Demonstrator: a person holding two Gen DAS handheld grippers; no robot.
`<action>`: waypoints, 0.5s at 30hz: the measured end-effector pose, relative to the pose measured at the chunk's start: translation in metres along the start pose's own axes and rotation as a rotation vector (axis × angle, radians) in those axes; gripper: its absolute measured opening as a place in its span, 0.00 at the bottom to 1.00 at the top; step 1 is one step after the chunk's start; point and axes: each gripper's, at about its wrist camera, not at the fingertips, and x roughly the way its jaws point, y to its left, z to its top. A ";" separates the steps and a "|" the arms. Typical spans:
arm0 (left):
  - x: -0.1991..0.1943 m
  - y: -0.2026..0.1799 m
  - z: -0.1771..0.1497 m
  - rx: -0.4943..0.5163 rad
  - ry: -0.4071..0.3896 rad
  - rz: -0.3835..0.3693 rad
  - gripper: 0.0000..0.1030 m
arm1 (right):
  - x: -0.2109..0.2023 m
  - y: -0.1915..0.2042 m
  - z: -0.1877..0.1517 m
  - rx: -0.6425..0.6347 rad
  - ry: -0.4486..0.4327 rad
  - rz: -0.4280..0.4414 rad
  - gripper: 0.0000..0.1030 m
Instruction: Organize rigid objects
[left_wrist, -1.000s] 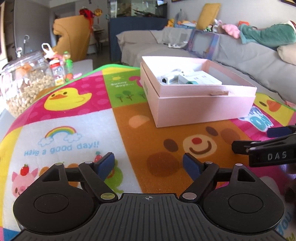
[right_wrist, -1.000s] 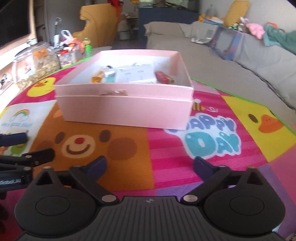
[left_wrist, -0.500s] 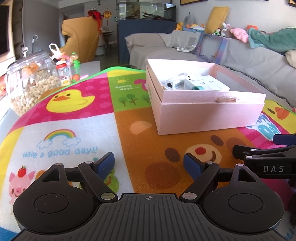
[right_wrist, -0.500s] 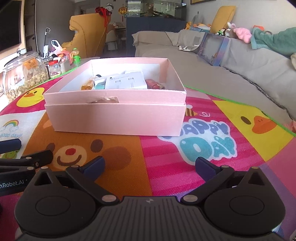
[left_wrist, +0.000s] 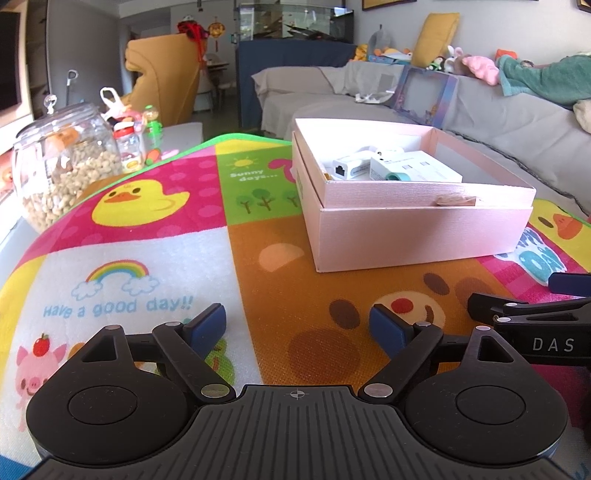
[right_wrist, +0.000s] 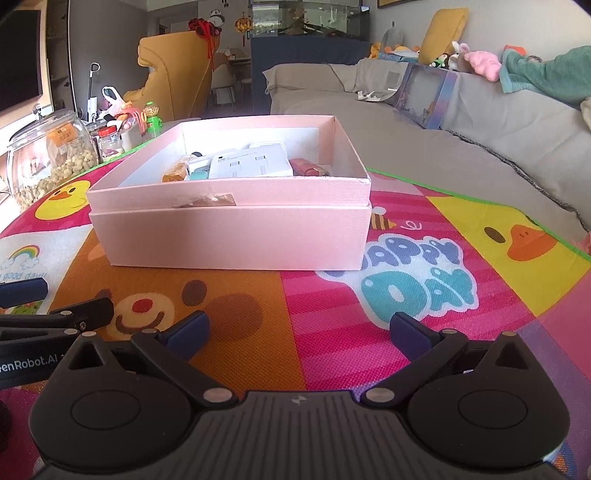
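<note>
A living room with a long grey sofa and a yellow armchair frames a table spread with a bright cartoon mat, where a pink box sits toward the far middle, its tray nested in a slightly wider base. Inside lie the rigid objects: a white adapter with a network port, a flat white charger block, a teal piece, an amber item and a dark red one, all packed close together. They look light, stiff and smooth-sided, so a pinch across the short flat faces seems the safest hold; glossy plastic may slip in a shallow grip. The cardboard walls appear thin and would likely flex if squeezed, and a torn patch of tape marks the near rim.

The left gripper and the right gripper both hover low over the mat, well short of the box, fingers spread wide and holding nothing.

The near wall hides the lower parts of the contents, so their full shapes and count cannot be told, and the amber and red items are too small to identify. At the left edge, a glass jar of pale nuts stands beside small bottles.
</note>
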 end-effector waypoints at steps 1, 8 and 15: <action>0.000 0.000 0.000 0.000 0.000 0.000 0.88 | 0.000 0.000 0.000 0.000 0.000 0.000 1.00; 0.001 0.000 0.000 -0.002 -0.002 0.000 0.88 | 0.000 0.000 0.000 0.000 0.000 0.000 1.00; 0.001 0.000 0.000 -0.002 -0.002 0.000 0.88 | 0.000 0.000 0.000 -0.001 0.000 -0.001 1.00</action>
